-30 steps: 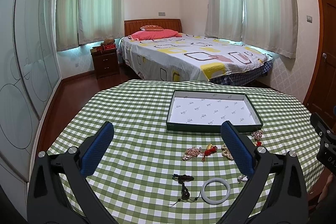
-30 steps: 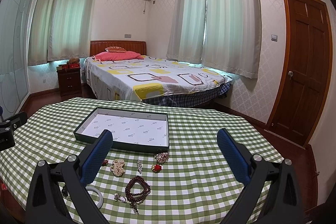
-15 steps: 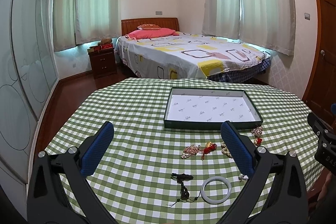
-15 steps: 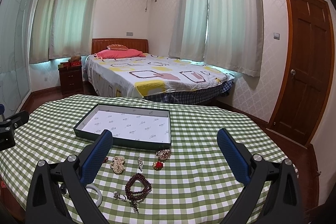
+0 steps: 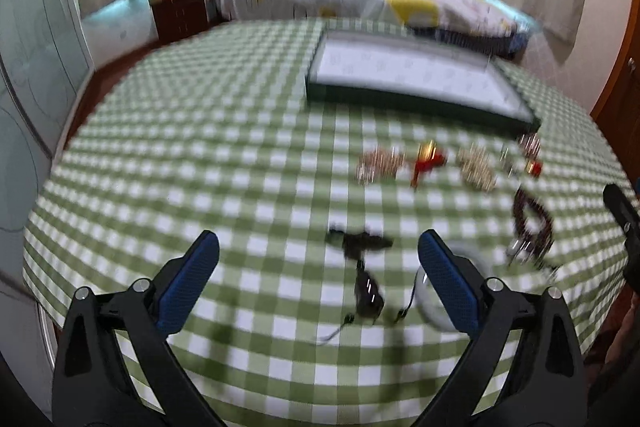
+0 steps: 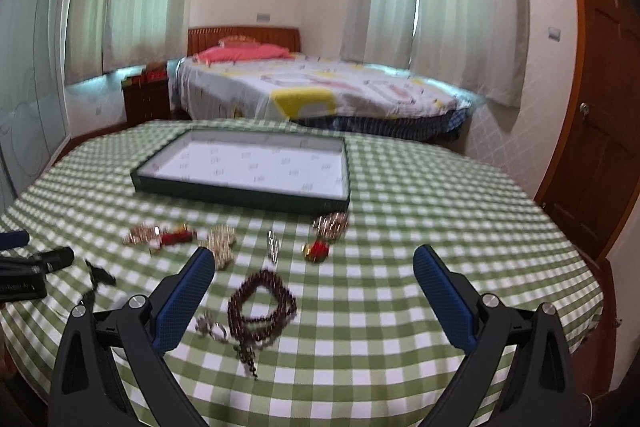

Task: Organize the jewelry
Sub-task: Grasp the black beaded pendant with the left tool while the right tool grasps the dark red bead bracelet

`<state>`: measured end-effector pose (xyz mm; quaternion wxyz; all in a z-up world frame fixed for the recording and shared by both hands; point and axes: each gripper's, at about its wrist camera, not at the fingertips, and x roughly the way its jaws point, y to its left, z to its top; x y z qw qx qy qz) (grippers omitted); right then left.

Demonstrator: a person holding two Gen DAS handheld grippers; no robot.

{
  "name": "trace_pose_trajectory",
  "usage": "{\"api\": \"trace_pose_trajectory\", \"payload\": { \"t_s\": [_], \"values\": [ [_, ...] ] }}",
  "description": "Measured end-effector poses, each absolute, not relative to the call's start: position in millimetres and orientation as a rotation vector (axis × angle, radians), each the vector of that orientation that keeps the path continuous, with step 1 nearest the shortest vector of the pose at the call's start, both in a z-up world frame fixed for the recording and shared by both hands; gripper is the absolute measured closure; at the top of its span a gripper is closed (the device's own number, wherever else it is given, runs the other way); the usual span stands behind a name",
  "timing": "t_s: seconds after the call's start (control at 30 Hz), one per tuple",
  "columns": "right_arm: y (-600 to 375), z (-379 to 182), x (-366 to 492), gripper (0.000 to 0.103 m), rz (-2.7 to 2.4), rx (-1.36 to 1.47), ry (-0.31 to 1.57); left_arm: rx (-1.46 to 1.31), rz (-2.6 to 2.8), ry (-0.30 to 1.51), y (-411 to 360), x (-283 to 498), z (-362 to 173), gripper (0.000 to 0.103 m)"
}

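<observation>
Left gripper (image 5: pixel 319 247): black angular plastic arms, silver round screws at the joints, fingers (image 5: pixel 188 287) faced with blue textured pads. Right gripper (image 6: pixel 313 263): the same build is seen, black frame, silver screws, blue dimpled pads on its fingers (image 6: pixel 444 297).

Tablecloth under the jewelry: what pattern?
Green-and-white check tablecloth, clearest in the right wrist view.

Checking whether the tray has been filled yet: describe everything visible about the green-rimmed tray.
The tray is a shallow rectangle with low dark green walls and a white lining printed with small repeated marks. It lies flat on the checked tablecloth, far side of the jewelry. Nothing shows inside it. One beaded piece lies close to its near right corner; contact is unclear.
</observation>
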<state>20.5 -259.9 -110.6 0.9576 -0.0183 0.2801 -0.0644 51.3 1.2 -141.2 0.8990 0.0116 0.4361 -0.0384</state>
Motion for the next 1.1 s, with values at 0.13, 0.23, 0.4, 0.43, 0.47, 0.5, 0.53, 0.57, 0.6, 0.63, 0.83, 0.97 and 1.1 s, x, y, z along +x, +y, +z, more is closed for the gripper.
{"api": "trace_pose_trajectory", "payload": {
  "t_s": [0.13, 0.23, 0.4, 0.43, 0.47, 0.5, 0.53, 0.57, 0.6, 0.63, 0.83, 0.97, 1.1],
  "values": [
    [-260, -124, 28, 0.006, -0.103, -0.025, 0.622, 0.017, -0.081, 1.002, 1, 55, -167, 0.024],
    [-262, -135, 34, 0.006, -0.090, -0.018, 0.662, 0.017, -0.087, 1.020, 1, 55, -173, 0.028],
    [-263, -145, 40, 0.006, -0.074, 0.003, 0.707, 0.052, -0.100, 1.013, -6, 51, -178, 0.040],
    [-263, -146, 40, 0.006, -0.072, 0.004, 0.711, 0.054, -0.104, 1.011, -6, 52, -178, 0.041],
    [-263, -147, 40, 0.006, -0.068, 0.007, 0.718, 0.056, -0.108, 1.008, -7, 52, -177, 0.042],
    [-262, -149, 41, 0.006, -0.065, 0.009, 0.722, 0.059, -0.114, 1.001, -7, 50, -177, 0.044],
    [-261, -150, 42, 0.006, -0.062, 0.012, 0.727, 0.061, -0.116, 0.996, -7, 49, -177, 0.044],
    [-261, -151, 41, 0.006, -0.056, 0.016, 0.733, 0.062, -0.118, 0.991, -7, 48, -177, 0.044],
    [-261, -152, 43, 0.006, -0.054, 0.016, 0.734, 0.062, -0.121, 0.985, -6, 48, -177, 0.045],
    [-261, -152, 44, 0.006, -0.051, 0.017, 0.737, 0.062, -0.127, 0.977, -7, 47, -176, 0.046],
    [-258, -156, 47, 0.007, -0.035, 0.023, 0.744, 0.069, -0.162, 0.944, -12, 46, -175, 0.075],
    [-254, -161, 51, 0.007, -0.031, 0.007, 0.749, 0.035, -0.168, 0.935, -7, 48, -175, 0.086],
    [-255, -164, 57, 0.007, -0.035, 0.016, 0.752, 0.014, -0.171, 0.926, -5, 50, -175, 0.087]
  ]
}}
